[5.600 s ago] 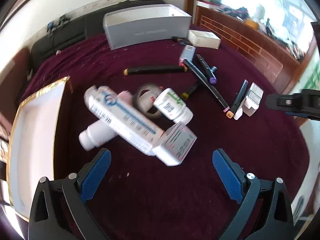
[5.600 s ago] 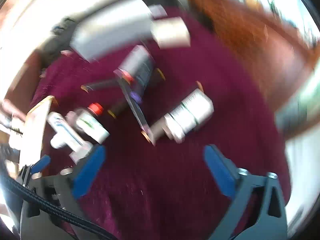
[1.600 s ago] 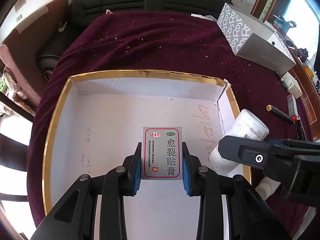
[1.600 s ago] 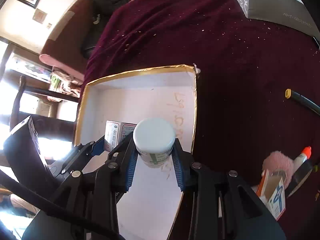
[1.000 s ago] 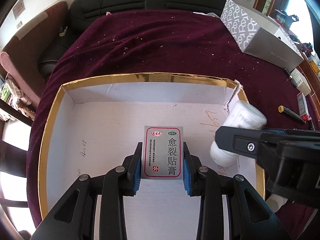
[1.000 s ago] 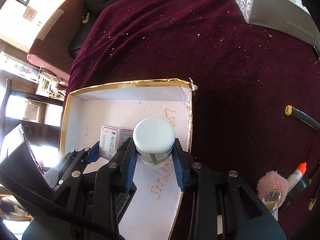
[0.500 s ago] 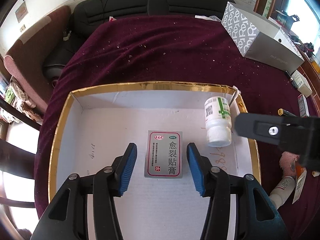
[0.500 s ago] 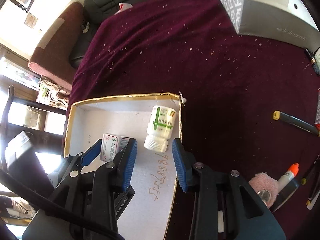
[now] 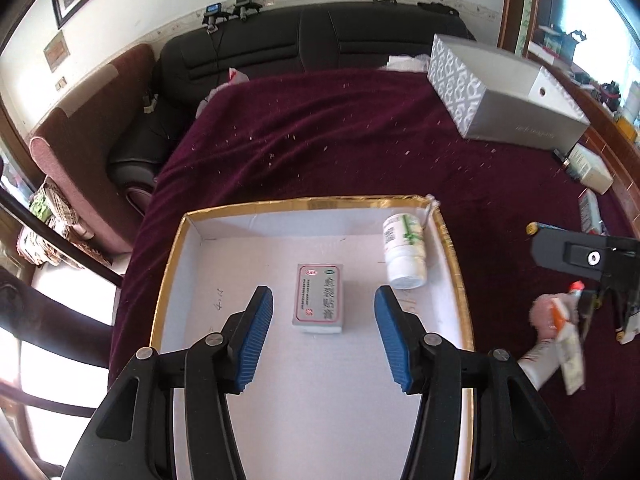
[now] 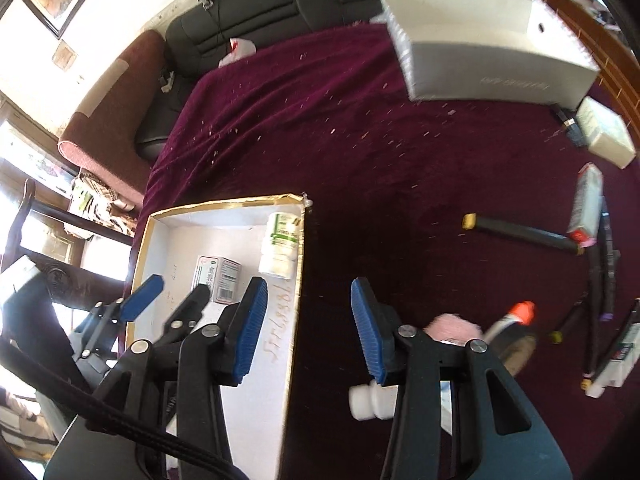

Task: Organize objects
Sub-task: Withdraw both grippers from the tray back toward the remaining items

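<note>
Your gold-rimmed white tray (image 9: 452,240) sits on the maroon cloth (image 9: 340,140) and holds two things: a grey medicine carton (image 9: 320,298) printed with Chinese characters, lying flat mid-tray, and a white pill bottle (image 9: 404,250) with a green-striped label on its side near the far right corner. Handwritten digits mark the tray floor. Your left gripper (image 9: 324,336) hangs over the carton, jaws apart and empty. Your right gripper (image 10: 306,326) has just been opening; nothing sits between its jaws.

In my gold-rimmed tray (image 9: 452,240) I count two things: one medicine box (image 9: 319,298) and one white bottle (image 9: 405,256). On the maroon cloth (image 10: 380,160) lies one grey carton (image 9: 508,96).
</note>
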`<state>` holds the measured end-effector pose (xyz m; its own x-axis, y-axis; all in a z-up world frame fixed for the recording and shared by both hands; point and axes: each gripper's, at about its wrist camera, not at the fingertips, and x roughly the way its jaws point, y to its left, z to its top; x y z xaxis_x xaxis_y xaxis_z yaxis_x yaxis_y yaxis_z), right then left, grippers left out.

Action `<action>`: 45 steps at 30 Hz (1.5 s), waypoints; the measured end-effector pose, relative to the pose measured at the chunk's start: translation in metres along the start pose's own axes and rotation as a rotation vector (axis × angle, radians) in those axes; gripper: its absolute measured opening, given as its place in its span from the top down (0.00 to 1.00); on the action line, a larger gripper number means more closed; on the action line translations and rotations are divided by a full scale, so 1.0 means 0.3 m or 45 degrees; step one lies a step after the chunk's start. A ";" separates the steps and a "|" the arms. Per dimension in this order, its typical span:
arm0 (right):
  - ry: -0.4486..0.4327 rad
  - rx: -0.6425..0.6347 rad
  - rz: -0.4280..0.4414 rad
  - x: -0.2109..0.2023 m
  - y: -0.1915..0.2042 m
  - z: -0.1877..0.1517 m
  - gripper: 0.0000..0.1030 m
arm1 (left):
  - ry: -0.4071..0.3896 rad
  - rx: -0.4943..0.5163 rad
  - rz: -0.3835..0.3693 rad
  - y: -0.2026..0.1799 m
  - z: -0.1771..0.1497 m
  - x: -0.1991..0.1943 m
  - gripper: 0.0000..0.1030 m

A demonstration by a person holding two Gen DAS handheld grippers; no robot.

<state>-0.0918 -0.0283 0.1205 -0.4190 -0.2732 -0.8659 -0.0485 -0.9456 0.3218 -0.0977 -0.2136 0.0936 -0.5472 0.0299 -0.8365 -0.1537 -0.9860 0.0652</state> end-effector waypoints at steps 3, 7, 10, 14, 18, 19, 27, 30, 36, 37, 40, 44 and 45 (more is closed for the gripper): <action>-0.129 -0.079 -0.072 -0.129 -0.013 -0.021 0.59 | -0.031 -0.062 -0.001 0.003 -0.004 -0.076 0.54; -0.398 -0.188 -0.227 -0.329 -0.025 -0.101 0.14 | -0.056 -0.169 0.019 0.003 -0.036 -0.202 0.54; -0.484 -0.209 -0.263 -0.398 -0.071 -0.151 0.12 | -0.097 -0.197 0.066 -0.009 -0.063 -0.303 0.54; -0.465 -0.207 -0.217 -0.418 -0.131 -0.145 0.12 | -0.124 -0.250 0.100 -0.008 -0.100 -0.402 0.54; -0.697 -0.290 -0.284 -0.538 -0.109 -0.188 0.12 | -0.157 -0.314 0.133 0.000 -0.142 -0.468 0.54; -0.755 -0.307 -0.282 -0.561 -0.103 -0.208 0.11 | -0.167 -0.328 0.137 -0.003 -0.154 -0.477 0.54; -0.375 -0.171 -0.059 -0.390 -0.201 -0.201 0.02 | -0.090 -0.416 -0.028 -0.071 -0.229 -0.396 0.54; -0.278 -0.128 -0.097 -0.336 -0.263 -0.244 0.02 | -0.051 -0.392 -0.112 -0.117 -0.257 -0.342 0.54; -0.148 -0.001 -0.179 -0.322 -0.481 -0.335 0.02 | 0.020 -0.312 -0.260 -0.238 -0.277 -0.250 0.54; -0.140 0.023 -0.199 -0.330 -0.514 -0.347 0.02 | 0.020 -0.275 -0.272 -0.274 -0.266 -0.242 0.54; -0.134 0.081 -0.226 -0.358 -0.595 -0.362 0.02 | -0.004 -0.137 -0.241 -0.382 -0.224 -0.227 0.54; -0.147 0.125 -0.238 -0.401 -0.657 -0.370 0.02 | 0.008 -0.075 -0.175 -0.459 -0.170 -0.152 0.54; -0.148 0.129 -0.238 -0.407 -0.667 -0.371 0.02 | 0.025 -0.099 -0.179 -0.462 -0.156 -0.124 0.54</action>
<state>0.0700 0.1746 0.1193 -0.4954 -0.0673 -0.8661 -0.2233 -0.9536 0.2018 -0.0174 -0.0859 0.0902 -0.5086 0.1658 -0.8449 -0.1627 -0.9821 -0.0947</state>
